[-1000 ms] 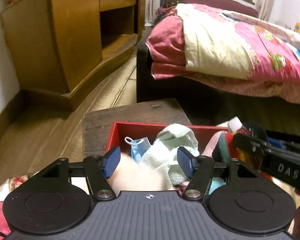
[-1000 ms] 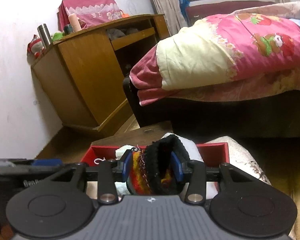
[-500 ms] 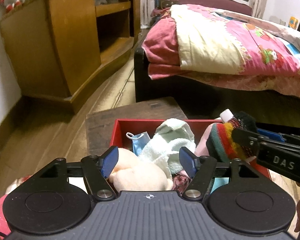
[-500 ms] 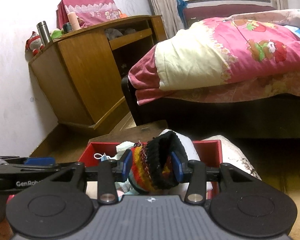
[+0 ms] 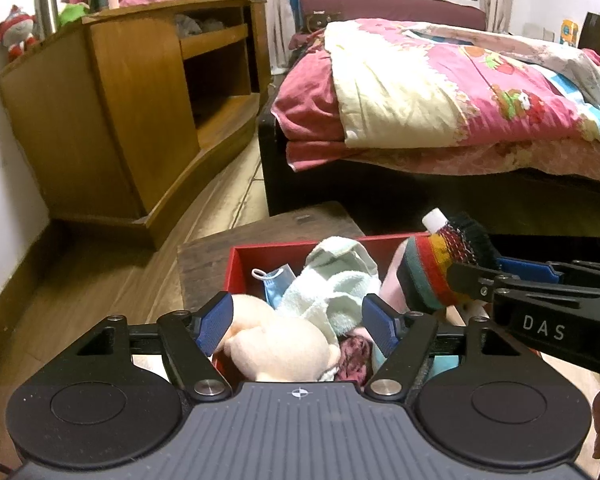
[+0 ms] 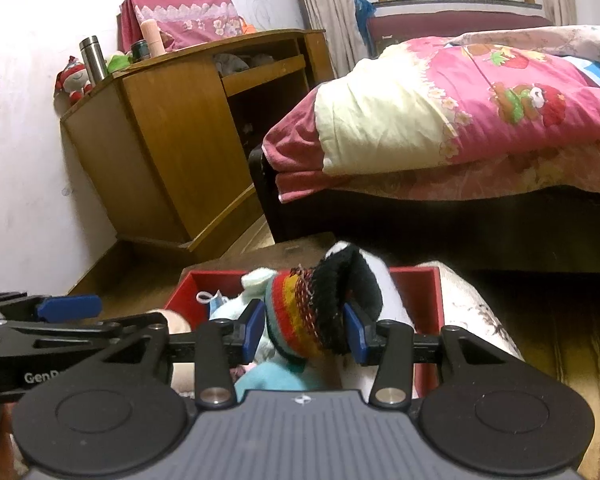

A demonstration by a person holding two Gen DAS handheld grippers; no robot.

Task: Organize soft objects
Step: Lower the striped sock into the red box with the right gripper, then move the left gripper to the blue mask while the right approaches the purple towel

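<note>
A red box (image 5: pixel 260 250) holds soft things: a peach plush (image 5: pixel 276 340), a pale green towel (image 5: pixel 332 280) and a blue face mask (image 5: pixel 276 280). My left gripper (image 5: pixel 298 322) hovers over the box's near end. Its jaws are opening, and the plush lies below and between the blue pads without being pressed. My right gripper (image 6: pixel 305 330) is shut on a striped knitted sock (image 6: pixel 304 312) with a black cuff. It holds the sock over the right half of the box (image 6: pixel 416 280). In the left wrist view the sock (image 5: pixel 440 264) hangs off that gripper's black fingers.
The box sits on a low dark wooden table (image 5: pixel 204 256). A wooden cabinet (image 5: pixel 120 120) stands to the left on the wood floor. A bed with a pink quilt (image 5: pixel 440 92) rises behind. A floral cushion (image 6: pixel 472 312) lies right of the box.
My left jaws have spread wider and drawn back from the plush, which stays in the box. The right gripper has lifted slightly, still gripping the sock.
</note>
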